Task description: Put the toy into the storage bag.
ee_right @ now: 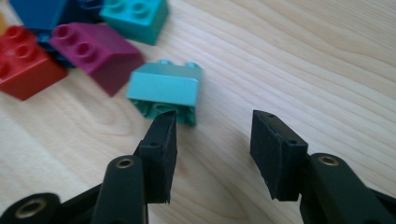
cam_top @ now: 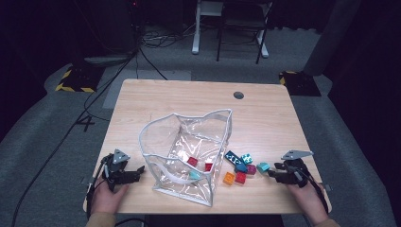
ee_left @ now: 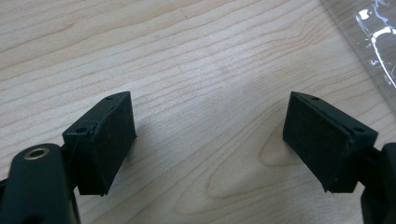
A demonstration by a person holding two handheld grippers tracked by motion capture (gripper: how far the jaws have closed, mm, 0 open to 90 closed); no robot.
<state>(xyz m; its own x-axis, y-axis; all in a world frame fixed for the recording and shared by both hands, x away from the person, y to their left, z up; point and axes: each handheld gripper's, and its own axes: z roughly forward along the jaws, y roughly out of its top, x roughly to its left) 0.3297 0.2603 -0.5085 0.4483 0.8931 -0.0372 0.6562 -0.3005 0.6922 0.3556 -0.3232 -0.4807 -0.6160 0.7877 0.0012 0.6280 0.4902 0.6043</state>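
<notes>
Clear plastic bag (cam_top: 189,151) and loose toy bricks on wooden counter (cam_top: 189,99); two hand-held tools at rest.

Left tool (cam_top: 135,174): jaws spread wide, empty, just left of bag. Right tool (cam_top: 270,173): jaws parted, empty, tips just short of light teal brick (ee_right: 166,88). Magenta brick (ee_right: 95,53) and red brick (ee_right: 23,65) close beside it. Bag stands open, several bricks inside.

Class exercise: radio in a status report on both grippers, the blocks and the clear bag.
Left gripper open, empty, beside clear bag. Right gripper open, just short of teal block. Three blocks in bag, the rest loose on table. Path clear.
</notes>
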